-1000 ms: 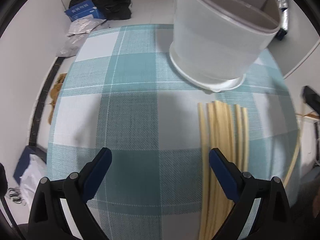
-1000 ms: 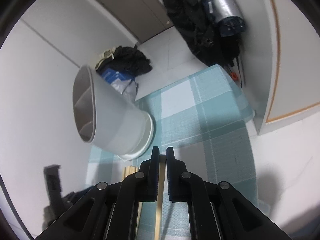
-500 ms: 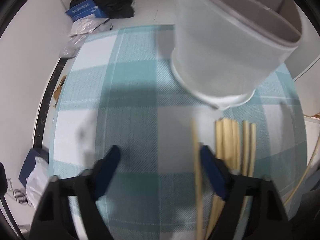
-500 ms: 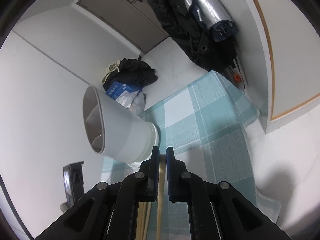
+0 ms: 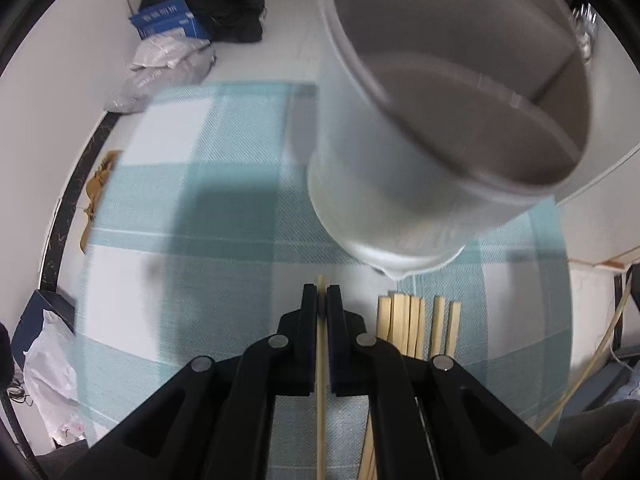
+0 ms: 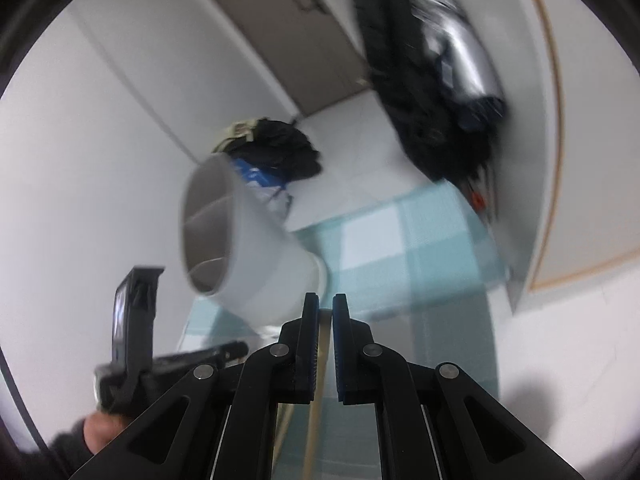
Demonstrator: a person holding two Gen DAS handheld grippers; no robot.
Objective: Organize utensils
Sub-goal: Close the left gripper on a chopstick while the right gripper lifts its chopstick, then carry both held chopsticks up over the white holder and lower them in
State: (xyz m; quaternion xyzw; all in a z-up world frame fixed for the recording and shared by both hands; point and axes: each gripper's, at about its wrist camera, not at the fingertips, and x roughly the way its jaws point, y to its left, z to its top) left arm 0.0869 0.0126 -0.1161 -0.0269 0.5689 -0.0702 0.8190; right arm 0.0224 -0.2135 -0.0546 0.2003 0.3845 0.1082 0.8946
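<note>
The landmark is the tall white plastic utensil holder with inner dividers (image 5: 420, 160), standing on the teal-and-white checked tablecloth (image 5: 192, 240). Just in front of its base, the left gripper (image 5: 322, 300) has its fingers closed on a single pale wooden chopstick (image 5: 321, 400), whose tip pokes out past the fingertips toward the holder. To the right of that gripper, near the holder's foot, a loose row of similar pale wooden chopsticks (image 5: 412, 328) lies flat on the cloth.

The right gripper (image 6: 326, 312) is also closed on a thin pale wooden stick (image 6: 314, 420); that view is blurred, so it may be the same chopstick or a second one, and I cannot tell which. From there the holder appears up and to the left.

The step in hand looks like carrying a picked chopstick to the holder. The next move calls for lifting the tip above the holder's rim, standing the stick nearly upright over one compartment, then releasing it without nudging the holder.
</note>
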